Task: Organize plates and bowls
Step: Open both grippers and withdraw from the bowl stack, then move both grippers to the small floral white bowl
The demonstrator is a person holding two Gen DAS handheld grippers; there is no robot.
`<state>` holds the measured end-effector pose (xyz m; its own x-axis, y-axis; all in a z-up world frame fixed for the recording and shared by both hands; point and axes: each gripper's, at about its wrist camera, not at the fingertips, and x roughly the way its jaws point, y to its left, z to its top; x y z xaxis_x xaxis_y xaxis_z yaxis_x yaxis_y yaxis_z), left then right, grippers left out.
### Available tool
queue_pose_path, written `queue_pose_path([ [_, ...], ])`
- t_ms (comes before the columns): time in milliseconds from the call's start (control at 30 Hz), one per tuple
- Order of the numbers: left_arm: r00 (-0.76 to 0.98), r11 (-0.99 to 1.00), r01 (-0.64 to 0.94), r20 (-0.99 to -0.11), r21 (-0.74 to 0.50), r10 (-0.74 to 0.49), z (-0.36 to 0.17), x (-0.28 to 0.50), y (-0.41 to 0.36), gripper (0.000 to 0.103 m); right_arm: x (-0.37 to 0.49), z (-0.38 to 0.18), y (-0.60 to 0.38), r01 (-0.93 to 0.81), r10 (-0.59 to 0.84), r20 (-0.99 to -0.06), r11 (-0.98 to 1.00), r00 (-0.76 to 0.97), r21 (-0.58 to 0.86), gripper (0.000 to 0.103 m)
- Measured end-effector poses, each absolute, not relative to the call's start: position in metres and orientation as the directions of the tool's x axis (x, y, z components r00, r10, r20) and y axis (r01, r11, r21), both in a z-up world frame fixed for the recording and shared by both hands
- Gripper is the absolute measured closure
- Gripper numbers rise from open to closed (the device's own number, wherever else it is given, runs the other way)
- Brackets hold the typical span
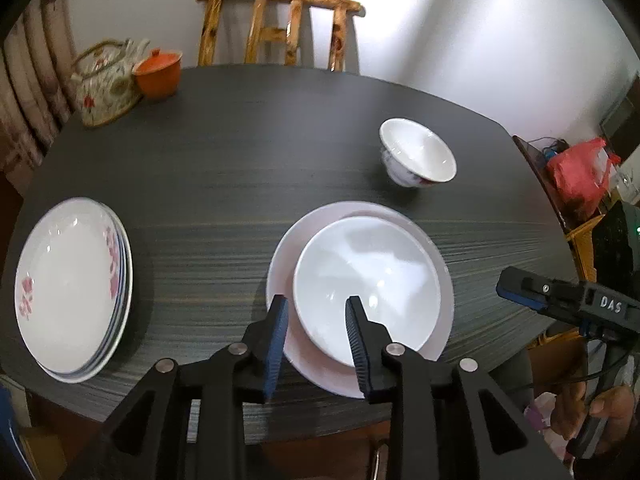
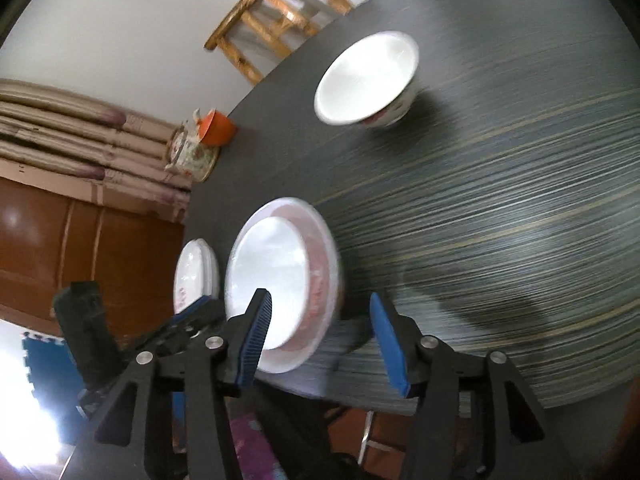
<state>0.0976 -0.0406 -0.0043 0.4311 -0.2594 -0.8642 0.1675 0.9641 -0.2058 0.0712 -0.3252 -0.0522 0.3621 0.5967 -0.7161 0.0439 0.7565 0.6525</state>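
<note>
Two claws work over a dark, streaky-grained round bench (image 1: pixel 240 184). The left claw (image 1: pixel 318 308) has its blue-padded fingers parted narrowly astride the near rim of a wide white bowl (image 1: pixel 366 280): one finger outside the rim, the other inside the bowl. Whether the pads actually touch the rim I cannot tell. That bowl sits in a pale plate (image 1: pixel 280 264) near the bench's six o'clock edge. At about nine o'clock from it lies a stack of plates (image 1: pixel 72 284) with pink flower prints, well apart. A smaller bowl (image 1: pixel 418 152) with a painted outside stands alone toward one o'clock.

The right claw (image 2: pixel 320 316) hovers off the bench edge, spread wide and holding nothing; the left wrist view shows it out at three o'clock, clear of the dishes. Its own view is tilted and blurred.

At the far eleven o'clock edge stand a floral teapot (image 1: pixel 106 84) and, touching it, an orange lidded cup (image 1: pixel 158 72). A wooden chair (image 1: pixel 280 26) stands behind the bench at twelve o'clock.
</note>
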Motion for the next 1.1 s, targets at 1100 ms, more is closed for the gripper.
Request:
queue_pose_path([
  [1100, 0.507, 0.953, 0.295, -0.856, 0.064, -0.1, 0.003, 0.172, -0.147, 0.06, 0.08, -0.032, -0.389, 0.022, 0.447, -0.694, 0.832, 0.565, 0.554, 0.018],
])
